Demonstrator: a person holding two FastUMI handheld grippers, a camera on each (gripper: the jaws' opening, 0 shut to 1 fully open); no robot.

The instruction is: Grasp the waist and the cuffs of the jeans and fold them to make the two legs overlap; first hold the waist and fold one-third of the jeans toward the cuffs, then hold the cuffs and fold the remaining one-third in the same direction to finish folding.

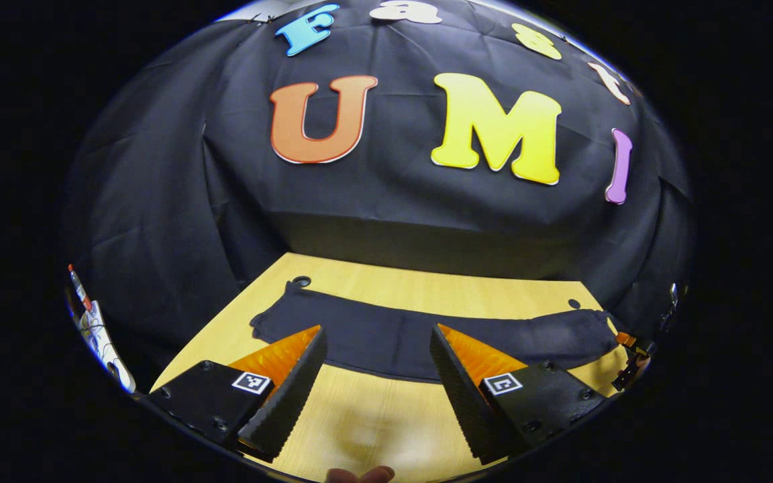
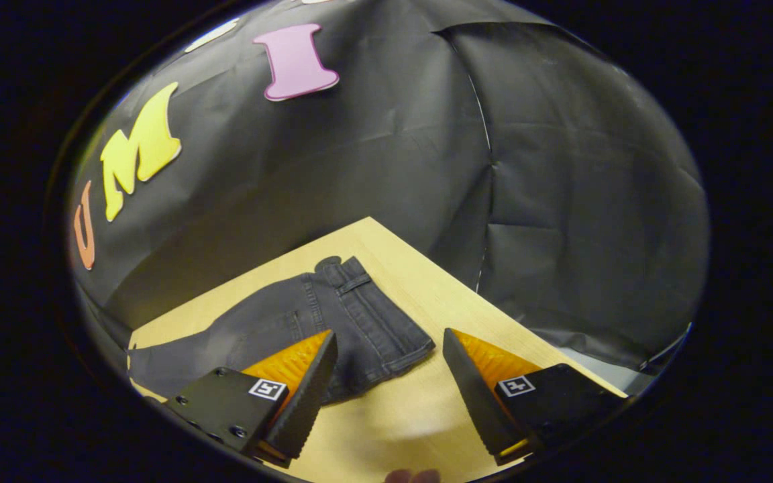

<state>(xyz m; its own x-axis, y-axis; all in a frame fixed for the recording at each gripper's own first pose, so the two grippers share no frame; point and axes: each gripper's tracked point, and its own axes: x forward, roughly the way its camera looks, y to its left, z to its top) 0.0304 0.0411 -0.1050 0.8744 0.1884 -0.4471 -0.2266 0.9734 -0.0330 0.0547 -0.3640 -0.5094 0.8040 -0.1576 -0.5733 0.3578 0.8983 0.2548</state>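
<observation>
jeans (image 2: 333, 322) legs cut off at left edge

The left gripper (image 1: 378, 335) is held low and tipped downward, its two fingers (image 1: 296, 379) spread wide apart with nothing between them. Both fingers hang free in the air, touching nothing. A fingertip of the hand (image 1: 359, 475) that carries it peeks in at the bottom edge of the left gripper view.

The right gripper (image 2: 390, 342) has the same pose: tipped downward, fingers (image 2: 309, 386) wide apart, the gap between them bare, neither finger in contact with anything. A bit of the holding hand (image 2: 413, 476) shows at the bottom edge of the right gripper view.
</observation>
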